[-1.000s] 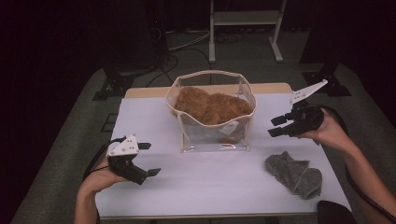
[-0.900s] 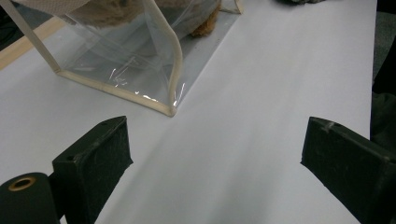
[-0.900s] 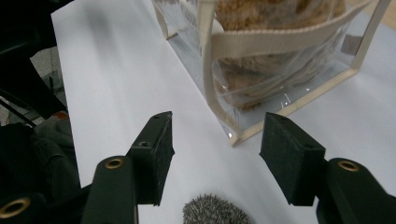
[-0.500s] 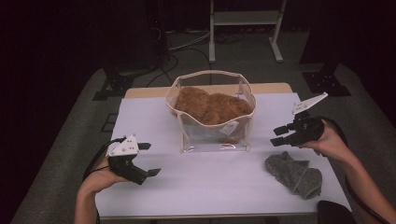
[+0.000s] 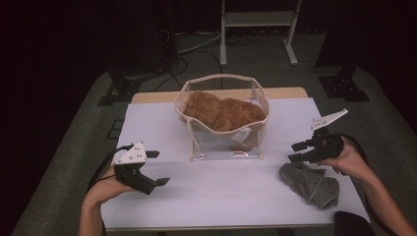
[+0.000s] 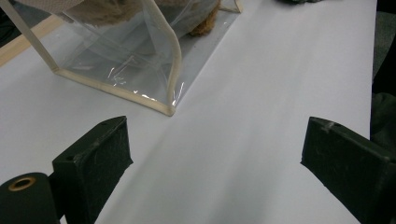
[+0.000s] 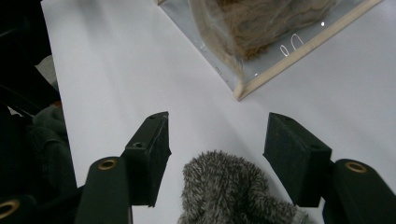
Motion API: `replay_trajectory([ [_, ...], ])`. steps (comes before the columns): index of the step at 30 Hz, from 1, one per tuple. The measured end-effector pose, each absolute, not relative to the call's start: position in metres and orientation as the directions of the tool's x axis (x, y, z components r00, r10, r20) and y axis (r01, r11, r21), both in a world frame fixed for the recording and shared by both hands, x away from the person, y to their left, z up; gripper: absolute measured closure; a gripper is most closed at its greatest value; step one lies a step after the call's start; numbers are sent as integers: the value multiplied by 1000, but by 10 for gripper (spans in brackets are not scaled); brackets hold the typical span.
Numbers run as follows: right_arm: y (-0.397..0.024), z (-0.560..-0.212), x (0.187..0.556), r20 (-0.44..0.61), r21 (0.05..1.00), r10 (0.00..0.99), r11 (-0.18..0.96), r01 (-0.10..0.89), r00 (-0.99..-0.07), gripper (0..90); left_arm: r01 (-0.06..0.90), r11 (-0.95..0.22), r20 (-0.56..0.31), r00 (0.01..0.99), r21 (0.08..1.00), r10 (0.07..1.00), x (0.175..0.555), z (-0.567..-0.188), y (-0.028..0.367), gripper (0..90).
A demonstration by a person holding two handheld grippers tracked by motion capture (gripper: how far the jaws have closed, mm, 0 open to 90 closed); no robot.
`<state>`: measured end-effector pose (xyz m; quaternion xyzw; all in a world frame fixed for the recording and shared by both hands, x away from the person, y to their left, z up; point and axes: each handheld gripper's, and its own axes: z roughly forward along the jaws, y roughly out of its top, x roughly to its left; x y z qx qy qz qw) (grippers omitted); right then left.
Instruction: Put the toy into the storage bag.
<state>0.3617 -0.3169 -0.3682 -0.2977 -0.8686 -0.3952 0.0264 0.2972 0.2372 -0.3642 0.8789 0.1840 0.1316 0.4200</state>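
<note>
Near the front left corner of the white-covered table point(image 5: 216, 196), the left gripper point(image 5: 157, 168) is held in a hand just above the surface, its two black jaws spread wide with nothing between them; in the left gripper view they frame bare white tabletop, and the near bottom corner of the bag lies ahead of them. At the middle of the table, toward the far edge, stands a clear plastic bag with cream-coloured trim point(image 5: 223, 142), upright and open at the top, with a mass of brown fluffy fabric point(image 5: 223, 114) bulging inside it and reaching up to its rim. To the right of the bag, near the right edge of the table, the right gripper point(image 5: 297, 152) hangs low in the other hand, pointing toward the middle of the table, just over the left end of a crumpled grey fuzzy cloth point(image 5: 311, 183) that lies flat on the table toward the front right corner, well apart from the bag. Its jaws have just been opening and stand apart; in the right gripper view the cloth's fuzzy end point(image 7: 233, 191) shows between them, and neither pad presses on it.
</note>
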Motion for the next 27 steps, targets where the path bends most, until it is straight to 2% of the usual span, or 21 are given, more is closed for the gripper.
replay_trajectory([
  [27, -327, -394, 343, 327, 703, 505, 435, 563, -799, 336, 215, -575, 69, 900, 789, 431, 298, -364, 238, 72],
])
